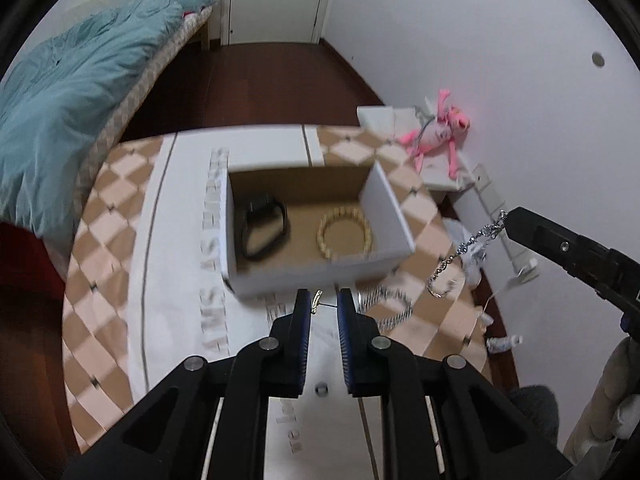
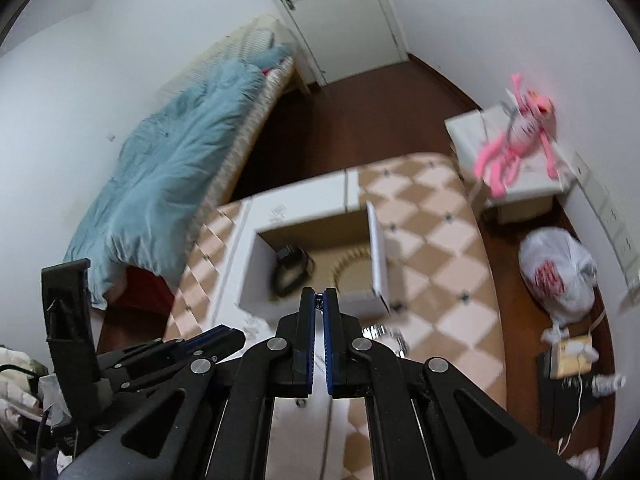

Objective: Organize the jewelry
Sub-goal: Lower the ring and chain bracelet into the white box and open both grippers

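The open white cardboard box (image 1: pixel 320 268) holds a black watch-like band (image 1: pixel 262 230) and a gold beaded bracelet (image 1: pixel 346 238). Right of it, the right gripper (image 2: pixel 320 300), nearly closed, dangles a silver chain bracelet (image 1: pixel 460 252): best carried above the box before release. The left gripper (image 1: pixel 323 306) hovers parted, empty, above a small gold clip (image 1: pixel 316 302).

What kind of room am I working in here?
Most likely a bedroom in a home. A bed with a blue quilt stands by the wall, a white door closes off the far end, and a pink plush toy lies on a small white side table.
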Demonstrator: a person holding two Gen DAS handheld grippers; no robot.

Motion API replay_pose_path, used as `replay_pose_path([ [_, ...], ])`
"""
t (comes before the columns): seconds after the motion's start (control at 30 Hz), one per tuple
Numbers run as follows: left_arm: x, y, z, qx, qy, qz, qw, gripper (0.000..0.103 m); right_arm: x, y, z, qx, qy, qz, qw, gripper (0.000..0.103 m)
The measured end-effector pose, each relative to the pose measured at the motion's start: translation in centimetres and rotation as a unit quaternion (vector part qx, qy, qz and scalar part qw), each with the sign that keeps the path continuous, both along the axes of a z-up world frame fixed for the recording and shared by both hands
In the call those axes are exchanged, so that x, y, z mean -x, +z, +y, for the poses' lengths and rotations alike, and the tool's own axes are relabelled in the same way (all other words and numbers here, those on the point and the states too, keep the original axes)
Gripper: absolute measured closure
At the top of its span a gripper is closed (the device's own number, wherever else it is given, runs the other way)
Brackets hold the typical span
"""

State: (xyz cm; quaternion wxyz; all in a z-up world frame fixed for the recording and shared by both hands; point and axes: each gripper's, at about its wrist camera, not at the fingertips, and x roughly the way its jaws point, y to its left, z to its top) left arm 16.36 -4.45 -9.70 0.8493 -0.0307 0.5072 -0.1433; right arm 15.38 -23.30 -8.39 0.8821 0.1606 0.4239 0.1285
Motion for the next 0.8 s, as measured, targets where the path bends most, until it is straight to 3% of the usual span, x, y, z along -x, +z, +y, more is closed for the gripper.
replay_pose_path([
  [0.2, -4.9, 0.8, 0.8, 0.004, 0.002, 0.010, 0.9999, 0.092, -5.4, 1.1, 1.5, 0.015, 0.021, 0.004, 1.000, 0.099],
  [0.63, -13.5, -4.3, 0.8, -0.004, -0.002, 0.089, 0.9960, 0.092, -14.8, -4.8, 3.7, 0.048, 0.045, 0.089, 0.994, 0.099],
  [0.8, -15.0, -5.4, 0.8, 0.017, 0.003, 0.130, 0.9913, 0.091, -16.9, -7.1, 3.9, 0.064, 0.059, 0.133, 0.987, 0.099],
])
